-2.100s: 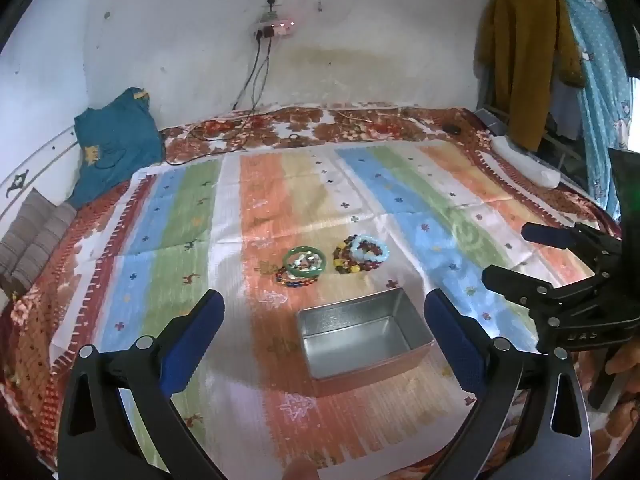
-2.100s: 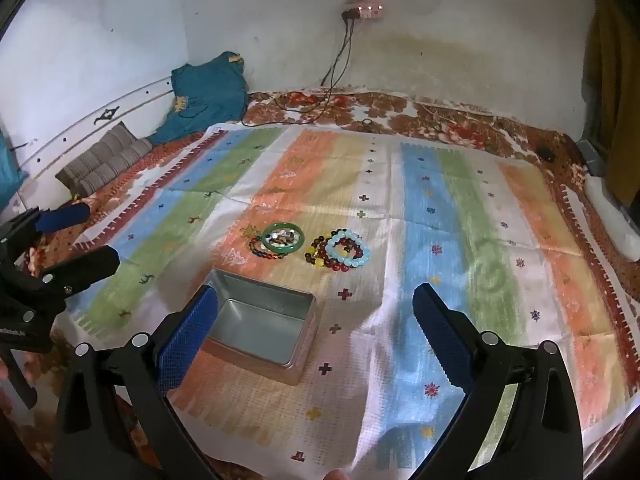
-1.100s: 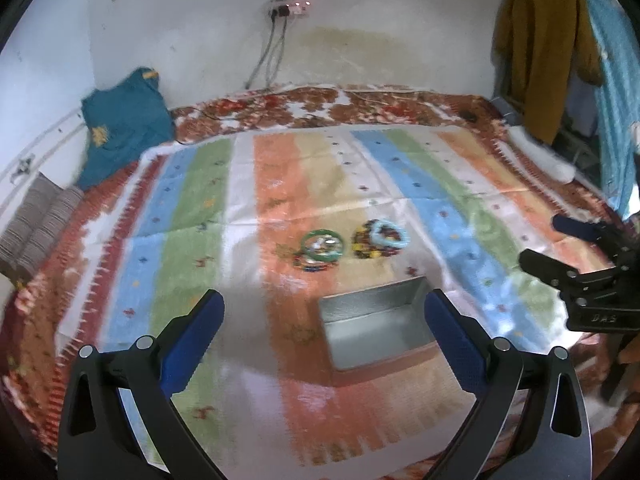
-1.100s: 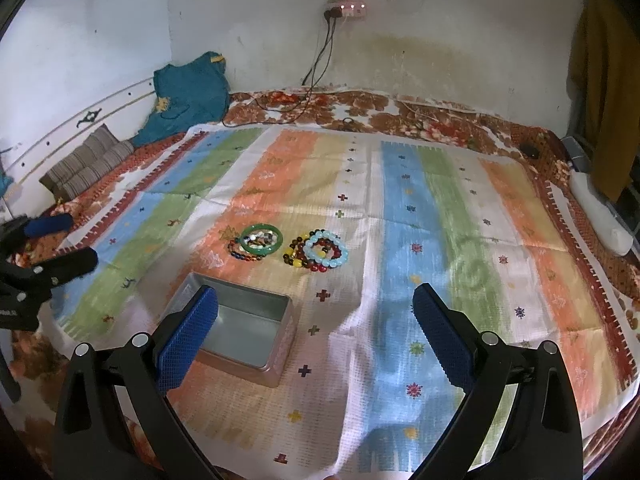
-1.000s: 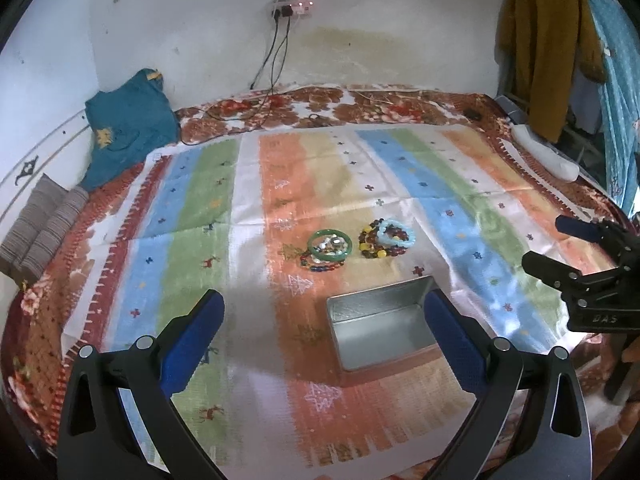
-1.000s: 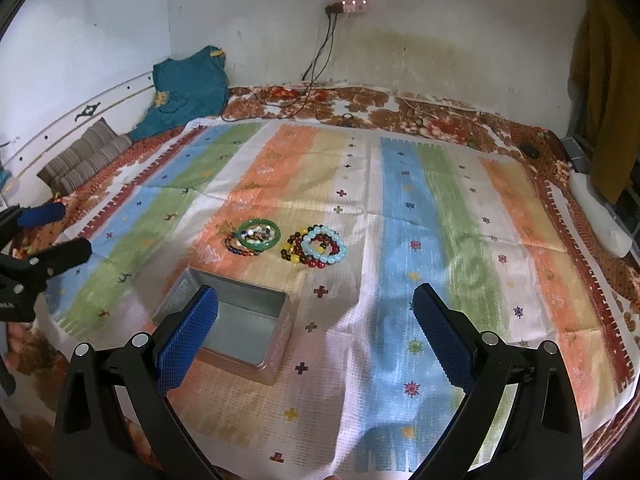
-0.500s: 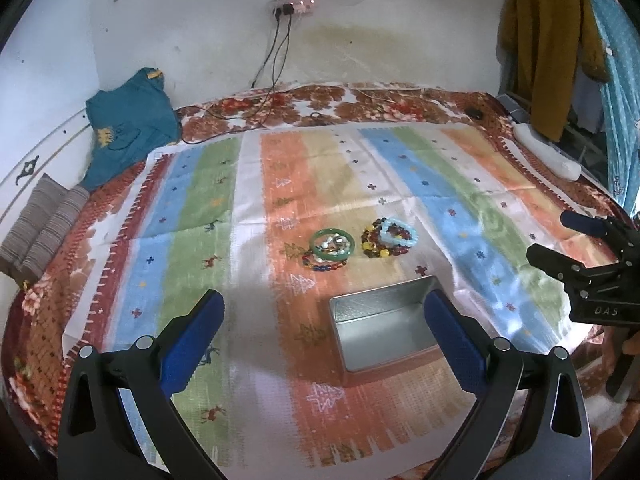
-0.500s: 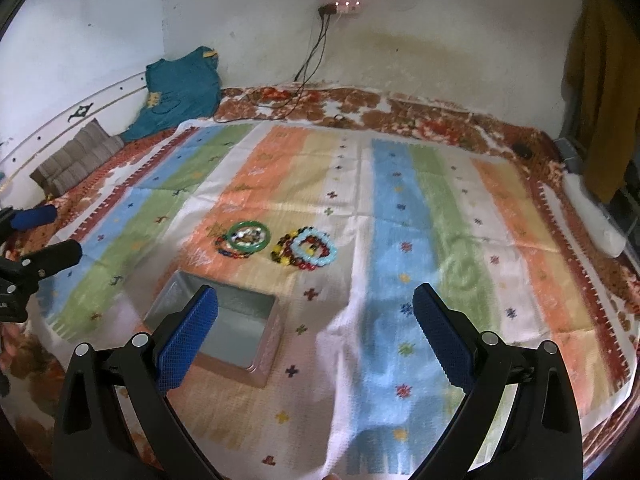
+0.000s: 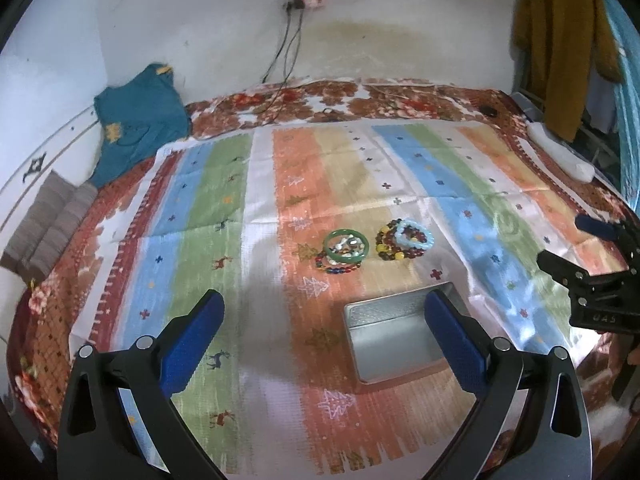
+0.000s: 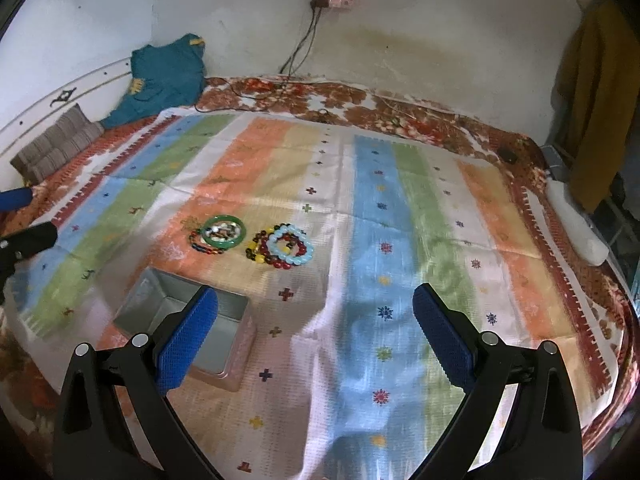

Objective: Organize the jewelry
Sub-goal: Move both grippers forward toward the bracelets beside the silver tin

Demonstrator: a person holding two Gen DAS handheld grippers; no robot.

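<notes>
A metal tin [image 9: 394, 334] sits open on the striped cloth [image 9: 248, 200] that covers the bed, and it serves as the landmark here. Just beyond the tin, apart from it, lie two small heaps of jewelry. The green bangle [image 9: 346, 245] rests on a string of dark multicoloured beads [image 9: 336, 267], beyond the tin's far left corner. Beside it, beyond the tin's far right corner, the pale blue bead bracelet [image 9: 414, 236] lies on top of red and yellow bead bracelets [image 9: 386, 246]; how many strands are in that heap is hard to tell through the blur. The tin looks empty.

The left gripper [image 9: 322, 334] hangs above the cloth on the near side of the tin, its blue-padded jaws spread wide with nothing between them; its right pad overlaps the tin's right end in the left wrist view. The right gripper [image 10: 314, 330] hovers to the right of the tin, likewise spread wide and carrying nothing. Far beyond the tin, a teal garment [image 10: 168, 76] lies against the wall.
</notes>
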